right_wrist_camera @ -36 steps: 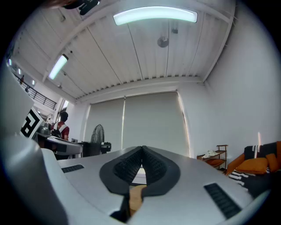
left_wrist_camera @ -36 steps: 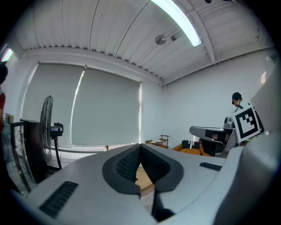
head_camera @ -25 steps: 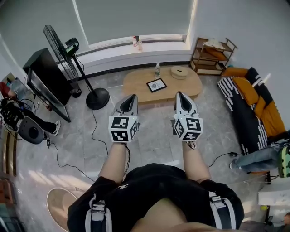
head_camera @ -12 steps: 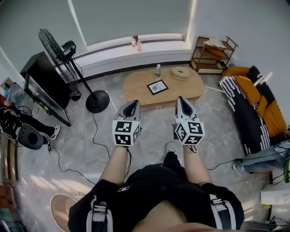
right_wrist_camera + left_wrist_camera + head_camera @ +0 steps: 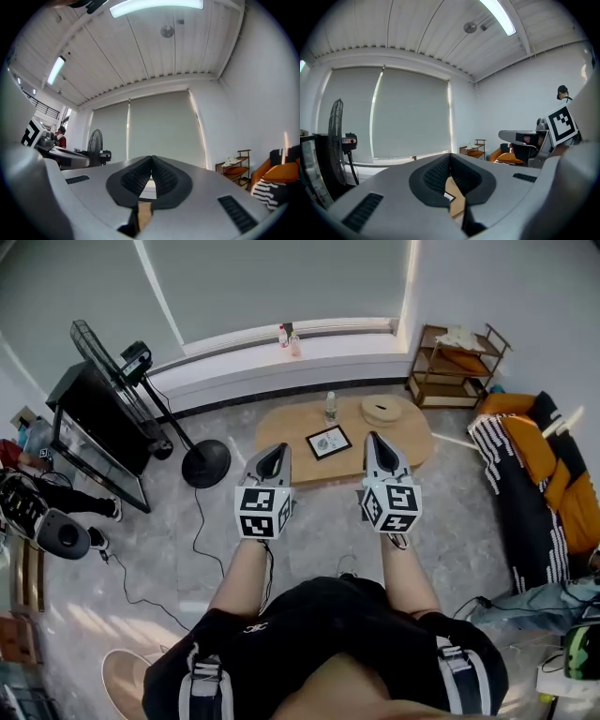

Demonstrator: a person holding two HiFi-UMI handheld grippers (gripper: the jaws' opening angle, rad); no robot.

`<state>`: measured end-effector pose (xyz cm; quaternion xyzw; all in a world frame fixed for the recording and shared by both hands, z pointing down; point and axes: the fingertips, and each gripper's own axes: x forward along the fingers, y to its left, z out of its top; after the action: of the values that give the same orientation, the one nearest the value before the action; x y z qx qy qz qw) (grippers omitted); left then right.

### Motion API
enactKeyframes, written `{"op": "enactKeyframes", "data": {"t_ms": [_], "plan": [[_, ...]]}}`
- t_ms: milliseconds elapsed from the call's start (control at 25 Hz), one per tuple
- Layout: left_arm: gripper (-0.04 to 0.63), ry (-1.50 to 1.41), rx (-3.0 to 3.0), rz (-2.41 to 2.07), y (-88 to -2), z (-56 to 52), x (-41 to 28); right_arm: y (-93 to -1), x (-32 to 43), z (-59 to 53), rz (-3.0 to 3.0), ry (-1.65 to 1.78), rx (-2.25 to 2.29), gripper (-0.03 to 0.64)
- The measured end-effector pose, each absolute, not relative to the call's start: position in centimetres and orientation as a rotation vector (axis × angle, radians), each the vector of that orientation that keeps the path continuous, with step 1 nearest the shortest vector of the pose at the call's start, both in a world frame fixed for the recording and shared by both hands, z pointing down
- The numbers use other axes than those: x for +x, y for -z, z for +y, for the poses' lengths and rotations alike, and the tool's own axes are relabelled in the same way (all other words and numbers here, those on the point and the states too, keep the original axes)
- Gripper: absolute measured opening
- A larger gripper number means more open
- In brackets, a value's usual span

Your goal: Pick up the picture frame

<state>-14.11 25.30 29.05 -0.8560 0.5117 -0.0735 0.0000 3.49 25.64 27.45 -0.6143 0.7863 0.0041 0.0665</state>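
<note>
A black picture frame (image 5: 329,442) lies flat on the low oval wooden table (image 5: 286,427), near its middle. My left gripper (image 5: 274,455) hovers over the table's near left edge, shut and empty. My right gripper (image 5: 375,441) is level with it, just right of the frame and above the table's near edge, also shut and empty. In the left gripper view, a corner of the frame (image 5: 450,197) and the table top (image 5: 458,202) show through the gap behind the closed jaws (image 5: 450,161). The right gripper view shows its closed jaws (image 5: 151,165) and a strip of table (image 5: 145,216).
A clear bottle (image 5: 330,407) and a round woven lid (image 5: 381,410) stand at the back of the table. A standing fan (image 5: 204,462) and a TV are on the left. A wooden shelf (image 5: 459,367) and a sofa (image 5: 530,484) are on the right. Cables run across the floor.
Both grippers have moved forward toward the table, from over the floor to its near edge. The table and frame now appear closer. Both stay shut.
</note>
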Motion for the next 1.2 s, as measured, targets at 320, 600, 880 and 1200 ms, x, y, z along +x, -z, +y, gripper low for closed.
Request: {"op": "enactKeyframes", "data": {"t_ms": [320,600,880,1200], "plan": [[0.021,0.23,-2.638,1.692,-28.6,13.6,-5.0,-27.4,12.2,12.2,2.429,0.025,-1.781,0.017],[0.021,0.269,-2.605,1.801,-29.7,7.4,-1.3,-28.6,15.3,4.3,2.536,0.08,-1.692,0.017],[0.021,0.298,-2.595,1.87,-31.8,3.9,-2.1,-30.1,14.8,0.6,2.561,0.141,-1.627,0.017],[0.021,0.273,-2.634,1.847,-33.3,-3.4,-3.3,-31.6,13.1,-5.9,2.588,0.114,-1.66,0.017]]}}
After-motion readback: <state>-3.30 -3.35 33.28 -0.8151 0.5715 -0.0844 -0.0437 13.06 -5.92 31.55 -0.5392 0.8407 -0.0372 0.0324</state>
